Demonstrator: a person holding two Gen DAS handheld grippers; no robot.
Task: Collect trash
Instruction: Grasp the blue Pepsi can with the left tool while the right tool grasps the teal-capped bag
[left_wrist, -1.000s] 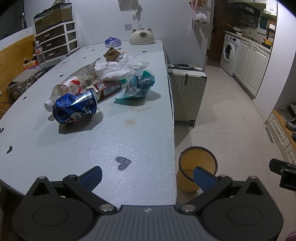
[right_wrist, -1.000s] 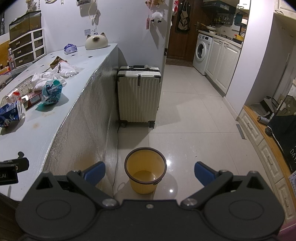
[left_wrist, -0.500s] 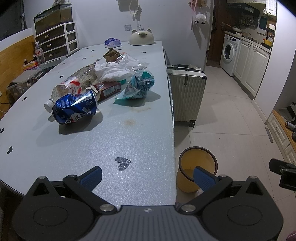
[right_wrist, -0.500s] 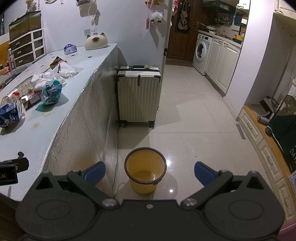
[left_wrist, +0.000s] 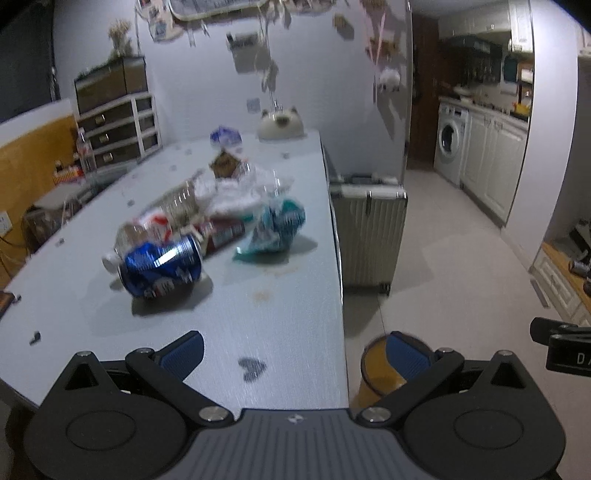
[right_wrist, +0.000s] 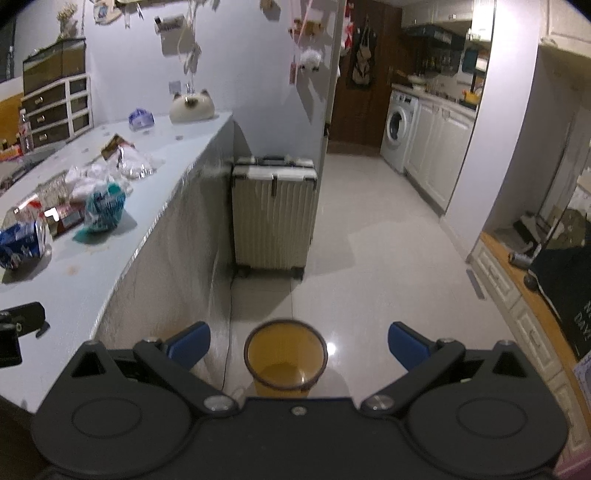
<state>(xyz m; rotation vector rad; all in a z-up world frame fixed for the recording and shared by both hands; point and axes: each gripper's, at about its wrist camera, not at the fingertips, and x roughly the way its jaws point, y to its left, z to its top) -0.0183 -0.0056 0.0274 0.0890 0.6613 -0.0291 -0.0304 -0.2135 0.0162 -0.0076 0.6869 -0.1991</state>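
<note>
Trash lies on the grey table (left_wrist: 280, 302): a crushed blue can (left_wrist: 160, 266), a clear plastic bottle (left_wrist: 155, 214), a teal crumpled wrapper (left_wrist: 277, 225), a red-brown packet (left_wrist: 225, 230) and white plastic bags (left_wrist: 236, 192). The yellow bin (right_wrist: 286, 360) stands on the floor beside the table; it also shows in the left wrist view (left_wrist: 373, 376). My left gripper (left_wrist: 295, 354) is open and empty over the table's near edge. My right gripper (right_wrist: 299, 343) is open and empty above the bin.
A white suitcase (right_wrist: 275, 214) stands against the table's end. A cat-shaped holder (left_wrist: 280, 123) and a blue packet (left_wrist: 225, 134) sit at the table's far end. Drawers (left_wrist: 118, 133) stand at the left. Kitchen cabinets and a washing machine (right_wrist: 400, 133) are at the back right.
Both views have tilted upward, so the trash and the bin sit lower in the frames. The left view is blurred by motion. Both grippers stay open.
</note>
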